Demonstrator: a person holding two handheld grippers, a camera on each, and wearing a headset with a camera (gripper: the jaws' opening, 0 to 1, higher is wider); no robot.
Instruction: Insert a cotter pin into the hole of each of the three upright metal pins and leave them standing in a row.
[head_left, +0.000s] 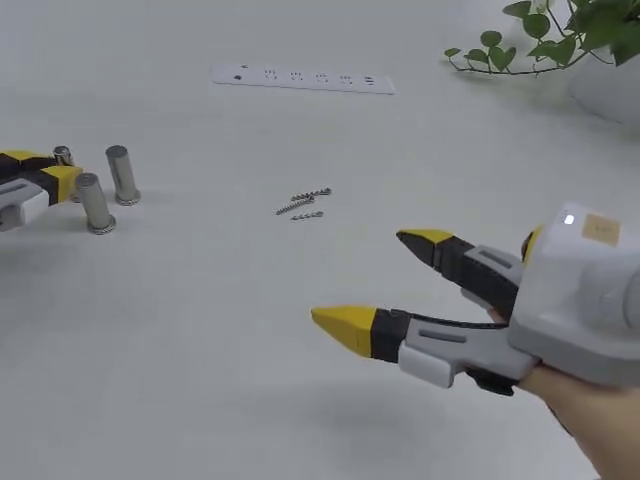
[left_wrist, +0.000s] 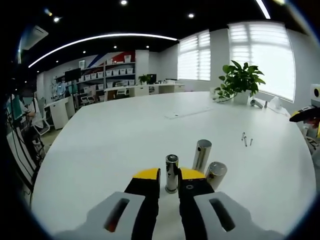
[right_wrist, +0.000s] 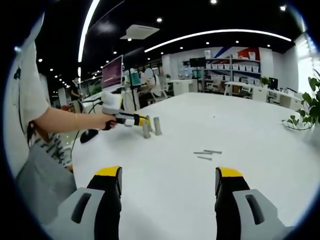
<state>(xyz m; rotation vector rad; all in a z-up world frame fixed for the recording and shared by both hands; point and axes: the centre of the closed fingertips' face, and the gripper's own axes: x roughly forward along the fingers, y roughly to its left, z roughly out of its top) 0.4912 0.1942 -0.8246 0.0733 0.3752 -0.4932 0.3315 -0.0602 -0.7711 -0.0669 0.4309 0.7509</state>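
The left gripper (left_wrist: 170, 176) has its yellow-tipped jaws drawn narrow against the sides of one upright metal pin (left_wrist: 172, 170). Two more upright pins (left_wrist: 202, 154) stand just beside it on the white table (left_wrist: 125, 135). Three cotter pins (head_left: 303, 203) lie loose near the table's middle, well apart from those pins. The right gripper (head_left: 358, 278) hovers above the table, nearer the person, with its jaws wide and empty. A power strip (head_left: 303, 79) and a potted plant (head_left: 560, 35) sit at the far side.
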